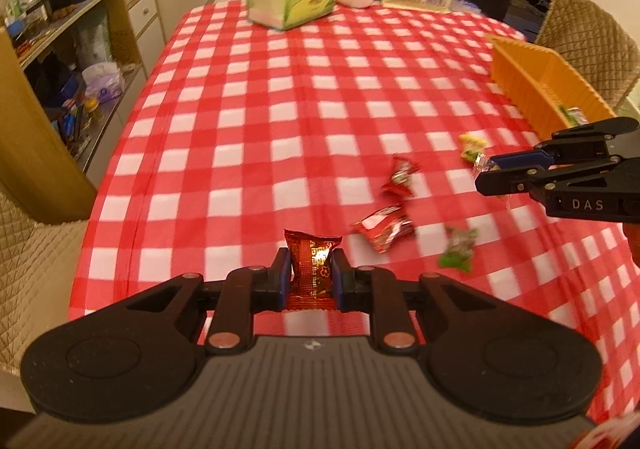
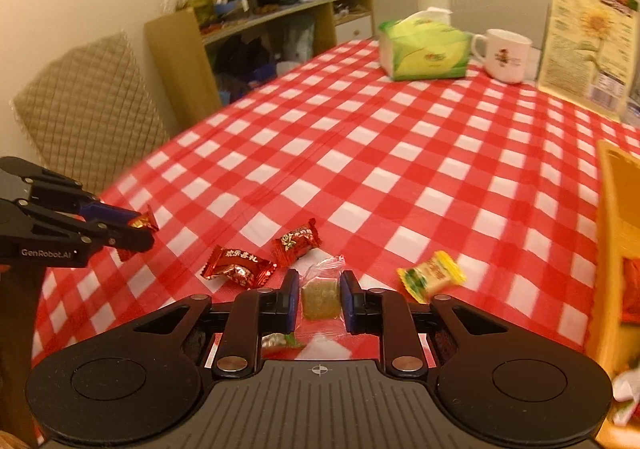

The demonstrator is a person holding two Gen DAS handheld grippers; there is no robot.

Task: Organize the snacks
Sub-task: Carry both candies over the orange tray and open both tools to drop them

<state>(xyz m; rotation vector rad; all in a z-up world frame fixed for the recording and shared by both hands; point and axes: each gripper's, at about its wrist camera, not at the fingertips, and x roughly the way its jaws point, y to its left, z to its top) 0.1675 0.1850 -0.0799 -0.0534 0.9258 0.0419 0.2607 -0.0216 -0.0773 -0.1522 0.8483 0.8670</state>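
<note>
Snacks were scattered across the near part of the red-checked tablecloth (image 1: 280, 97). The left gripper (image 1: 311, 273) was clamped on a red-and-gold foil packet (image 1: 314, 269), pinched upright between its blue pads, up off the cloth as far as I could tell. The right gripper (image 2: 320, 295) had its jaws narrowed around a clear-wrapped tan candy (image 2: 321, 295), pads touching the wrapper on both sides.

Loose on the cloth just ahead of the right gripper: a long red candy (image 2: 238, 268), a squarer red candy (image 2: 296, 241) right beside it, and a yellow-and-green candy (image 2: 432, 276) off to the right. A blurry green one (image 1: 458, 249) showed up in the left view too.

The orange bin (image 1: 548, 89) sat at the right edge of the table, something red inside. At the far end were a tissue pack (image 2: 424, 53), a white mug (image 2: 506, 55) and a sunflower bag (image 2: 588, 37).
</note>
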